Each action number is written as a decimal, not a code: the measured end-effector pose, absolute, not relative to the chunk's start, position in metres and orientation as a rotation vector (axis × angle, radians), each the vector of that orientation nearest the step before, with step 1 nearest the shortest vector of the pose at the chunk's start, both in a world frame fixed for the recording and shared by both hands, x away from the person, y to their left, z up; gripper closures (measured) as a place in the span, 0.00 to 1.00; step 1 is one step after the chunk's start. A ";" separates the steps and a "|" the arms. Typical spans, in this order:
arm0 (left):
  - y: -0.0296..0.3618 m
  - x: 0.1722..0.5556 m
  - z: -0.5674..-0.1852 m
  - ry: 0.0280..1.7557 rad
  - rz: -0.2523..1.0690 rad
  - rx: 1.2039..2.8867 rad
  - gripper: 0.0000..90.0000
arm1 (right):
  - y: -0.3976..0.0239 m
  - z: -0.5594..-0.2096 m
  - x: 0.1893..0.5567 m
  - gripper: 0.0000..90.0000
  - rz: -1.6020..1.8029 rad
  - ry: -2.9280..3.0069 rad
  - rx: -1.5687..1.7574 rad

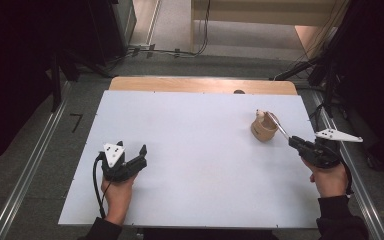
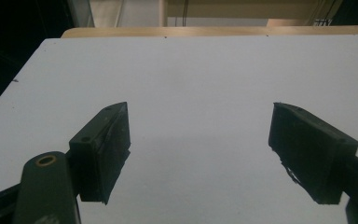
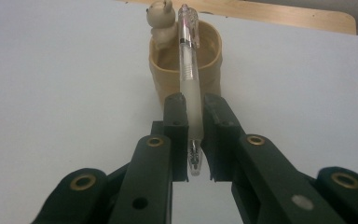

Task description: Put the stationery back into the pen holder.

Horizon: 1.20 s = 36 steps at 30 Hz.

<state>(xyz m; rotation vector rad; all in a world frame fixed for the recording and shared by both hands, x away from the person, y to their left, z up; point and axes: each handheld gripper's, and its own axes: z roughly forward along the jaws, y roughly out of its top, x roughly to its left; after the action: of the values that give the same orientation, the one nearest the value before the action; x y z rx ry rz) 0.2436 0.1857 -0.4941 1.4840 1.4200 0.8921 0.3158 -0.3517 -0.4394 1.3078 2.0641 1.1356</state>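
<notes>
- Gripping the pen (image 3: pixel 189 88) by its barrel, our right gripper (image 3: pixel 194 119) aims it over the cup (image 3: pixel 186 70) for dropping in.
- Our left gripper (image 2: pixel 200 140) rests apart, jaws spread, holding nothing, leaving room.

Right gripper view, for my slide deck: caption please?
Right gripper clamps a clear pen, aimed at a tan cup with a bear figure.

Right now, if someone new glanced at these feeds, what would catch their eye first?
Most striking is the clear pen clamped in the right claw, its far end over the tan cup with a small bear figure on its rim, at the table's far right. Next, the left claw resting near the front left of the white table, its jaws wide apart with nothing between them.
</notes>
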 end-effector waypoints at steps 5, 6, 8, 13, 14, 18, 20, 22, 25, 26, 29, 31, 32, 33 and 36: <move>0.186 0.244 -0.494 1.422 0.890 1.486 0.24 | -0.353 -0.441 0.317 0.87 1.120 2.068 1.326; 0.186 0.244 -0.494 1.423 0.891 1.486 0.24 | -0.353 -0.441 0.317 0.87 1.122 2.067 1.327; 0.186 0.244 -0.494 1.423 0.890 1.486 0.24 | -0.352 -0.441 0.317 0.87 1.117 2.067 1.328; 0.186 0.244 -0.494 1.424 0.891 1.487 0.24 | -0.353 -0.441 0.317 0.87 1.113 2.069 1.328; 0.186 0.244 -0.494 1.424 0.890 1.487 0.24 | -0.353 -0.441 0.317 0.87 1.114 2.067 1.328; 0.186 0.244 -0.494 1.423 0.890 1.487 0.24 | -0.353 -0.441 0.317 0.87 1.113 2.067 1.328; 0.186 0.244 -0.494 1.424 0.890 1.489 0.24 | -0.352 -0.441 0.317 0.87 1.112 2.066 1.329; 0.186 0.244 -0.494 1.424 0.890 1.488 0.24 | -0.352 -0.441 0.317 0.87 1.111 2.065 1.328; 0.186 0.244 -0.494 1.425 0.890 1.487 0.24 | -0.352 -0.441 0.317 0.87 1.113 2.062 1.329; 0.186 0.244 -0.494 1.425 0.890 1.487 0.24 | -0.352 -0.440 0.317 0.87 1.112 2.059 1.327; 0.186 0.244 -0.494 1.425 0.890 1.487 0.24 | -0.353 -0.440 0.317 0.87 1.115 2.056 1.330; 0.186 0.244 -0.494 1.424 0.890 1.488 0.24 | -0.353 -0.440 0.317 0.87 1.112 2.055 1.327; 0.186 0.244 -0.494 1.424 0.890 1.488 0.24 | -0.353 -0.439 0.317 0.87 1.110 2.054 1.323; 0.186 0.244 -0.494 1.424 0.889 1.490 0.24 | -0.353 -0.439 0.317 0.87 1.110 2.053 1.323; 0.186 0.244 -0.494 1.425 0.889 1.490 0.24 | -0.352 -0.438 0.318 0.87 1.111 2.047 1.321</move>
<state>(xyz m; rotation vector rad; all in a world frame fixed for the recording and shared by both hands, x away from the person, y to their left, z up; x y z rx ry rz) 0.2440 0.1856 -0.4943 1.4902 1.4250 0.8887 0.3178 -0.3522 -0.4379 1.3214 2.0472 1.1106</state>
